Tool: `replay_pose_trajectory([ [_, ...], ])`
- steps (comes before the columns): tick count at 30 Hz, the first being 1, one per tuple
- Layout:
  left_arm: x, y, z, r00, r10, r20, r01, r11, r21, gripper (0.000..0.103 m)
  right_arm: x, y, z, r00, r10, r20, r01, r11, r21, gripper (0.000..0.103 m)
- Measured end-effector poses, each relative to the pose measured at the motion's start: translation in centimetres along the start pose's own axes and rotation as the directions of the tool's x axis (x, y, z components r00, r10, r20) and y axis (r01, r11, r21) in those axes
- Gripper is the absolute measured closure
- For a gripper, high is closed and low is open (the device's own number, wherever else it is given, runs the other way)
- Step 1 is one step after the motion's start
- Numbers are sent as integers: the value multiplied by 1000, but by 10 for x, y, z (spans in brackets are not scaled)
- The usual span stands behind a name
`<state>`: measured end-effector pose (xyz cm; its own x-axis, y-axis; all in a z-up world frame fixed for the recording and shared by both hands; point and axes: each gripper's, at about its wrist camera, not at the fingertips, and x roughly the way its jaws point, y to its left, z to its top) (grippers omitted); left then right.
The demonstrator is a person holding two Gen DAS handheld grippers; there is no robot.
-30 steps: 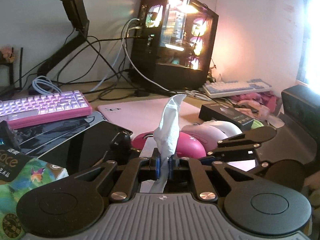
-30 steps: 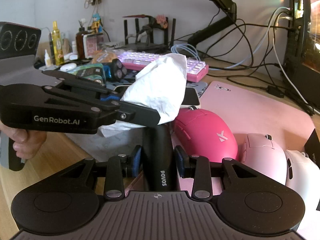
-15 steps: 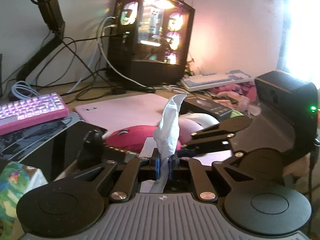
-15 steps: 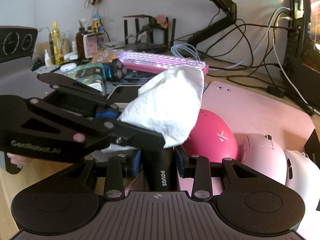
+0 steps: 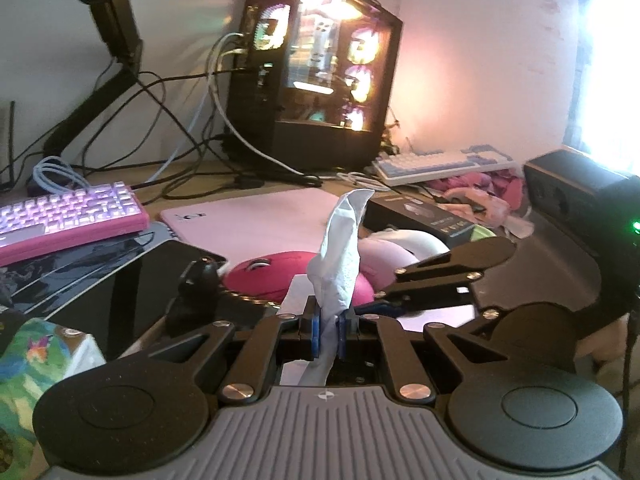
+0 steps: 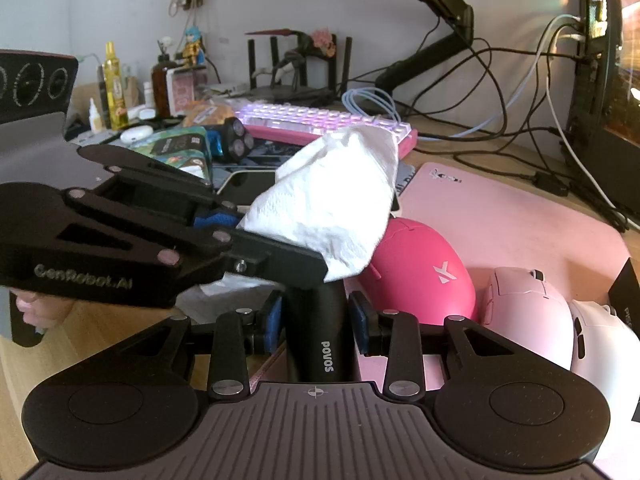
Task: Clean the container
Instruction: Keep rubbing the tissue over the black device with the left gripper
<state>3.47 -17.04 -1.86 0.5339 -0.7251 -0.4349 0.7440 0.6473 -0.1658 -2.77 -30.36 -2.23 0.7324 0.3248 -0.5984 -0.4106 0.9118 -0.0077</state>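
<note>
My left gripper (image 5: 329, 326) is shut on a white tissue (image 5: 340, 248) that stands up between its blue pads. In the right wrist view the same gripper (image 6: 224, 220) reaches in from the left, and the tissue (image 6: 332, 208) drapes over the top of a black POVOS device (image 6: 320, 328). My right gripper (image 6: 316, 324) is shut on that black device and holds its body upright between the pads. In the left wrist view the right gripper (image 5: 380, 306) shows at right, and the device's black top (image 5: 200, 280) shows at left.
A hot pink mouse (image 6: 420, 272), a pale pink mouse (image 6: 524, 312) and a white mouse (image 6: 600, 340) lie on a pink mat (image 6: 520, 216). A pink keyboard (image 5: 68, 216), a phone (image 5: 120, 280), a lit PC case (image 5: 320, 80), cables, bottles (image 6: 114, 88) and a tissue pack (image 5: 32, 360) surround them.
The left gripper has swung a little back to the left with the tissue. The tissue has shifted further over the top of the black device. The right gripper has held still.
</note>
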Motion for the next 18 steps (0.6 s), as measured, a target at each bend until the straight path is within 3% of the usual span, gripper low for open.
replay_pose_trajectory([
  [9, -2, 8, 3, 998, 66, 9, -66, 998, -25, 91, 0, 1, 0, 1000, 0, 0, 0, 1000, 1, 64],
  [18, -2, 0, 3, 1000, 22, 0, -22, 1000, 13, 91, 0, 1, 0, 1000, -1, 0, 1, 1000, 2, 64],
])
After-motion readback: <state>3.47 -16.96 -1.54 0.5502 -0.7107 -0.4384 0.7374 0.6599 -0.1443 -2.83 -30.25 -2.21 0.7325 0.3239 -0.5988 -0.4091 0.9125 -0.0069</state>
